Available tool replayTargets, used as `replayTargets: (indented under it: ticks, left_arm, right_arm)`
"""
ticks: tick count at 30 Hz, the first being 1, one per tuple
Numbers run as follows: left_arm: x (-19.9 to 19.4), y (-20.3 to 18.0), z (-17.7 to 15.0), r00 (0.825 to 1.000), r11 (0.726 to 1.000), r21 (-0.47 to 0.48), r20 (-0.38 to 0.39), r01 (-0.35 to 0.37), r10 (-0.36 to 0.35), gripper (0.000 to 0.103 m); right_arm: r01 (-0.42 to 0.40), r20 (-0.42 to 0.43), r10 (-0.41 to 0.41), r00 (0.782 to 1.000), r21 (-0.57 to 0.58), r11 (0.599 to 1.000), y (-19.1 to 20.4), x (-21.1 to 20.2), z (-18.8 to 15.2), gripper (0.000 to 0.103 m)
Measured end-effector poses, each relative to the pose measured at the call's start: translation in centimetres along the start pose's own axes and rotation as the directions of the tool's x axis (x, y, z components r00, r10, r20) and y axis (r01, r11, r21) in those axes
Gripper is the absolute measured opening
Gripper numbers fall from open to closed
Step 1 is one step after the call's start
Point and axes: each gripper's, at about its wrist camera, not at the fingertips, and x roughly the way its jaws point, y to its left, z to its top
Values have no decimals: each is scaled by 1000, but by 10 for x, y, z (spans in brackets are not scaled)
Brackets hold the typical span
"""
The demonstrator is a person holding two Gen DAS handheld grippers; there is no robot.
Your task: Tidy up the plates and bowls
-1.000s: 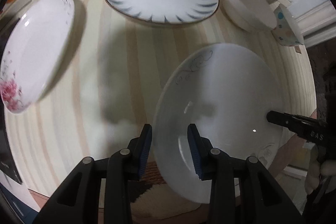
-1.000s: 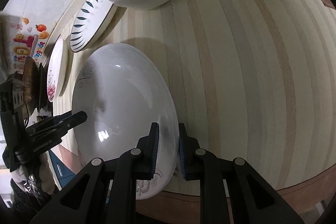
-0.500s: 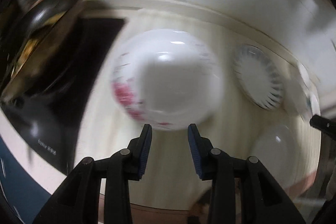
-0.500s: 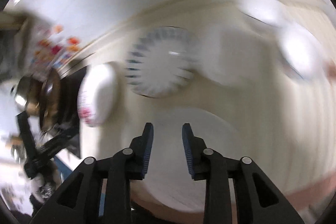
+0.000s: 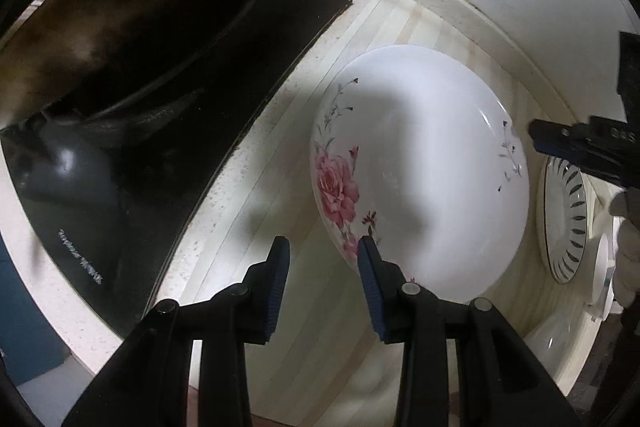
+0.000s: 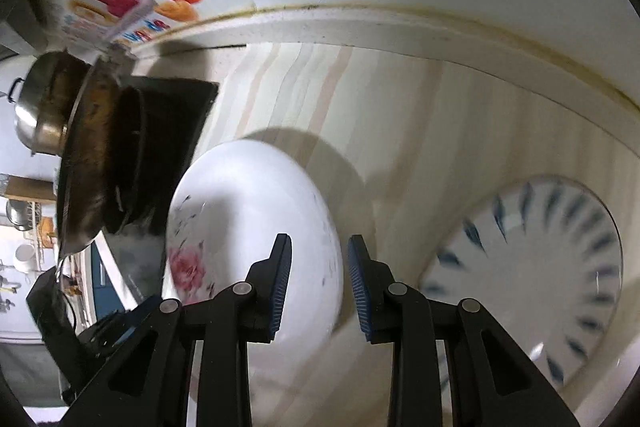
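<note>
Claws gape over glossy round rose-printed plate.

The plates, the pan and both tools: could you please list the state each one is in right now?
Rose plate: flat on the counter, not gripped.
Blue-petal plate: flat on the counter, apart from the rose plate.
Dark pan: on the black cooktop.
Left tool: open, at the rose plate's near rim.
Right tool: open, at the rose plate's opposite rim.
</note>
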Motion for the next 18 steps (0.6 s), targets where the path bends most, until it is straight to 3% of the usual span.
replayTargets:
  ticks: [4, 10, 13, 18]
  left_arm:
    - [6, 0, 7, 1000, 1000, -13, -21, 21, -22, 33]
    - [21, -6, 20, 997, 997, -19, -42, 69, -69, 32]
    - [22, -8, 20, 997, 998, -12, -35, 64, -65, 30]
    - [23, -8, 23, 998, 998, -18, -18, 64, -64, 29]
  right_arm:
    - [24, -48, -25, 999, -15, 1000, -4, 25, 11, 32]
    - [-8, -95, 8, 995, -5, 1000, -9, 44, 17, 31]
    - [-22, -92, 20, 996, -23, 999, -7, 48, 16, 19]
    - [-4, -91, -1, 996, -53, 999, -4, 50, 12, 19]
